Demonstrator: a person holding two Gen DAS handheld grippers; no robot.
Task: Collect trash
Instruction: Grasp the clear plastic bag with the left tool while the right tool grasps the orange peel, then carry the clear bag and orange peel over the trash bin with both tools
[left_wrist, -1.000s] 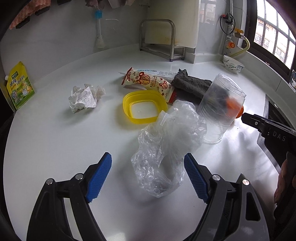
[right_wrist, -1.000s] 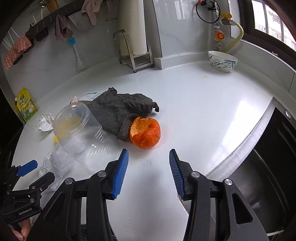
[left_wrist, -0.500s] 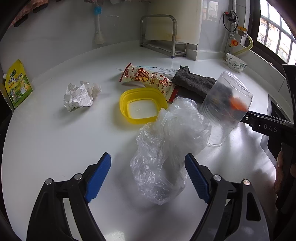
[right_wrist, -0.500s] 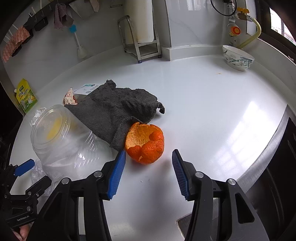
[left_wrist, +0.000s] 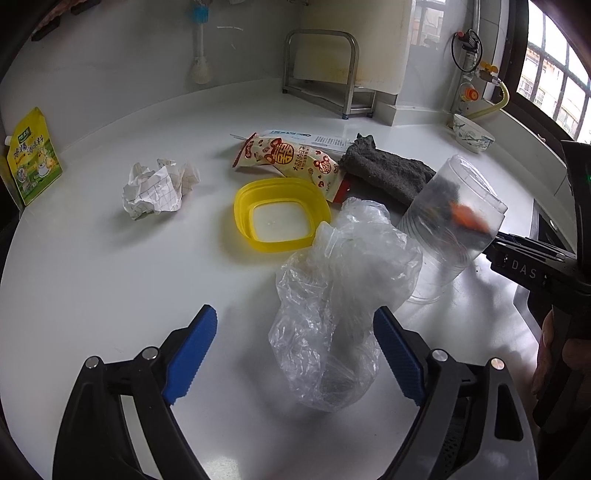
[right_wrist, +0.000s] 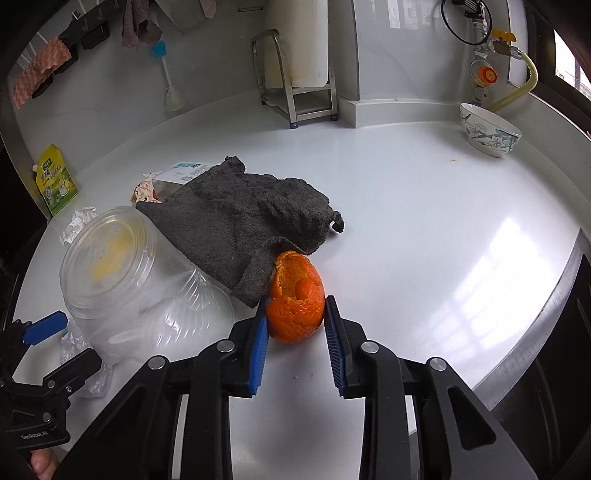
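An orange peel (right_wrist: 295, 301) lies on the white counter against a grey cloth (right_wrist: 243, 225). My right gripper (right_wrist: 294, 325) has its blue pads on both sides of the peel, touching it. My left gripper (left_wrist: 295, 347) is open around a crumpled clear plastic bag (left_wrist: 340, 306), not touching it. A clear plastic jar (left_wrist: 450, 229) lies tilted beside the bag; it also shows in the right wrist view (right_wrist: 136, 284). Crumpled paper (left_wrist: 155, 186) and a snack wrapper (left_wrist: 291, 158) lie further back.
A yellow lid (left_wrist: 282, 214) sits behind the bag. A yellow-green pouch (left_wrist: 31, 155) leans at the far left wall. A bowl (right_wrist: 489, 129) and a metal rack (right_wrist: 295, 85) stand at the back. A sink edge (right_wrist: 543, 314) runs along the right.
My right gripper has moved forward to the orange peel and its jaws have narrowed around it. My left gripper has stayed open around the plastic bag.
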